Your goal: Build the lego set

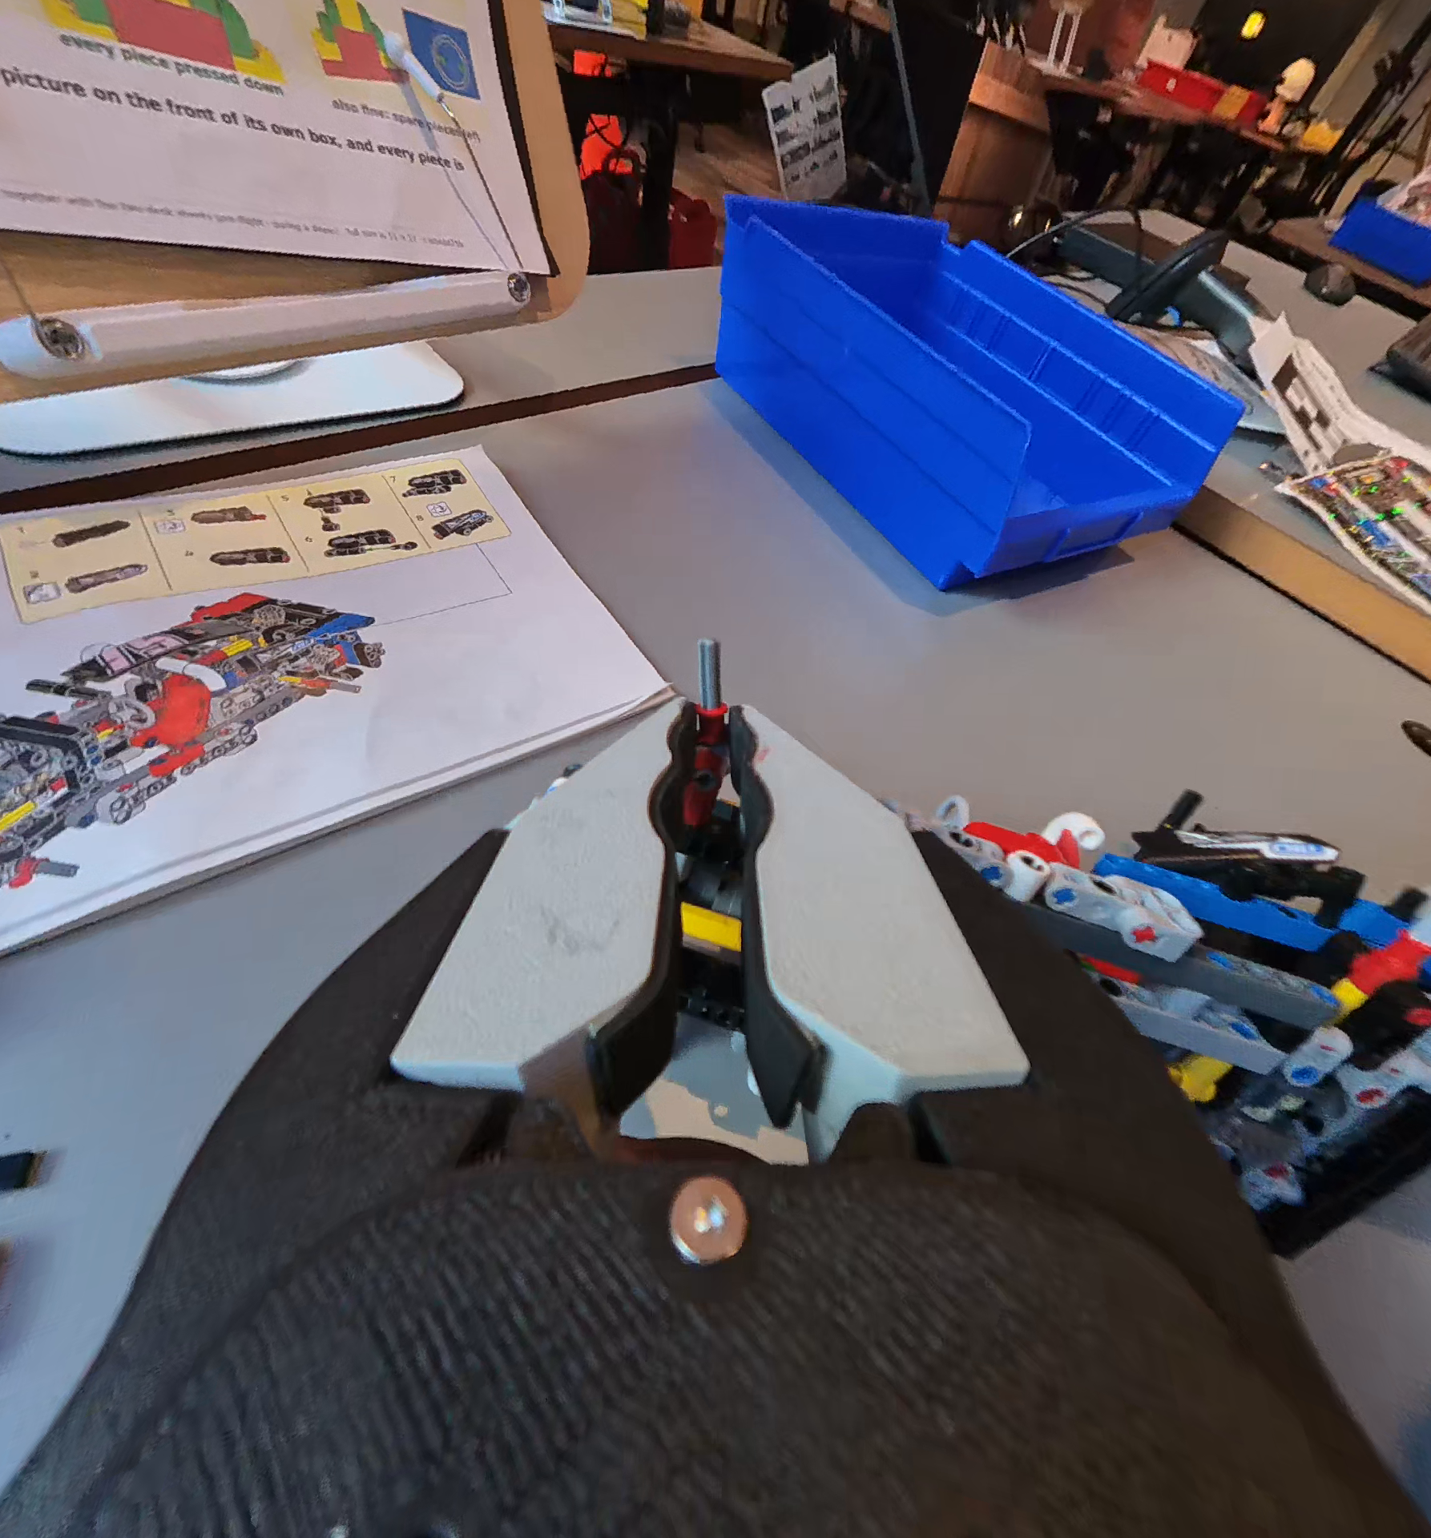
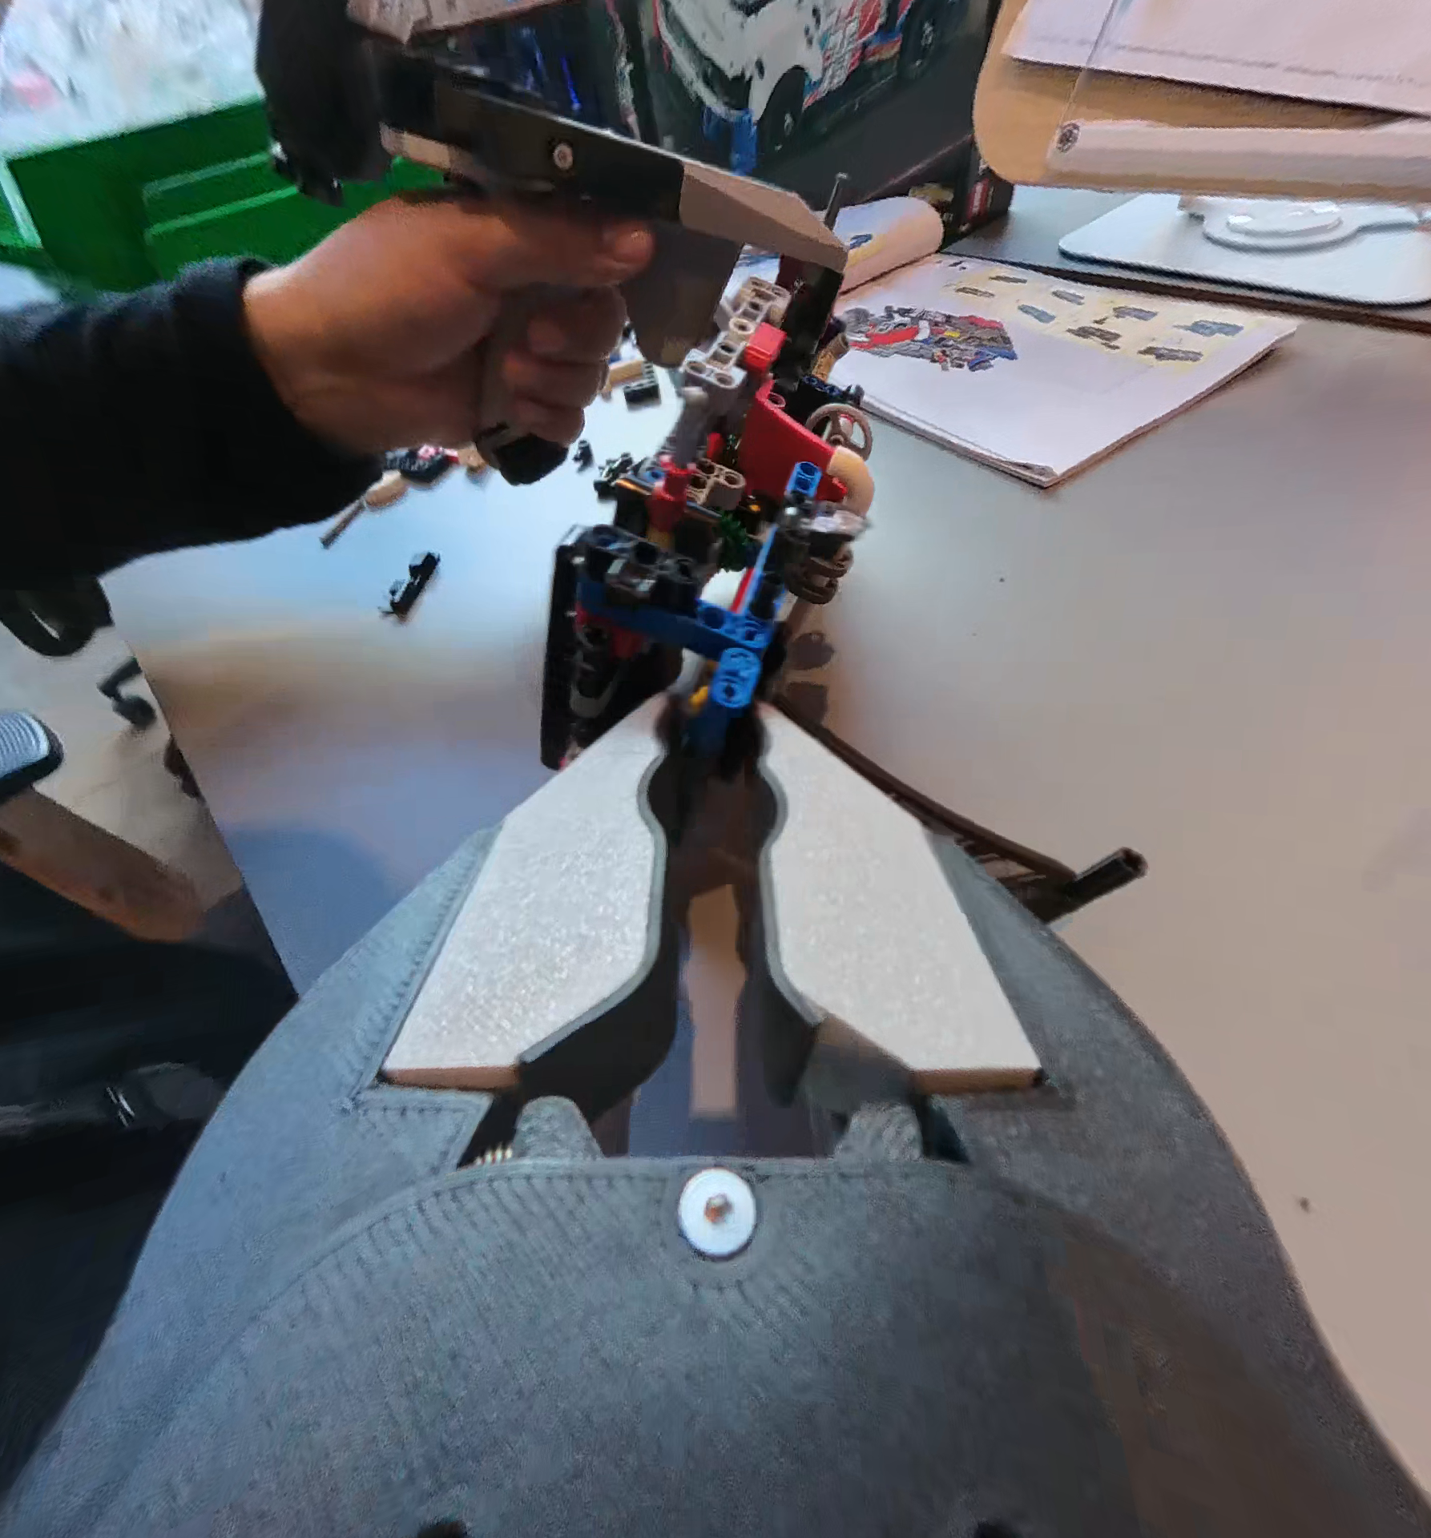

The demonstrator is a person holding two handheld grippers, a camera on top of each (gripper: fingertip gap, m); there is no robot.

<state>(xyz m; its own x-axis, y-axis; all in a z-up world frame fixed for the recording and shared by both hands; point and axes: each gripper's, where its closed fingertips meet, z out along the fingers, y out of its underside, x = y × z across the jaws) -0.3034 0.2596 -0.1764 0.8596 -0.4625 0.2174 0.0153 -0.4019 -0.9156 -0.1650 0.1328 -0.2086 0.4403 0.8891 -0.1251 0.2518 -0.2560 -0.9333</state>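
Left gripper (image 1: 705,724): clamped on the model's (image 2: 695,533) red-and-grey axle end.
Right gripper (image 2: 716,732): clamped on its blue end, above the table (image 2: 1153,666).
Left view only: blue bin (image 1: 945,391).
Right view only: hand (image 2: 437,333).

Soft indoor light, wide-angle edge warp, motion blur, glare on desk

Both claws pinched nearly closed; left claw (image 1: 705,724) grey-fingered, gripped by a bare hand (image 2: 437,333), reaching toward the right claw (image 2: 716,732).
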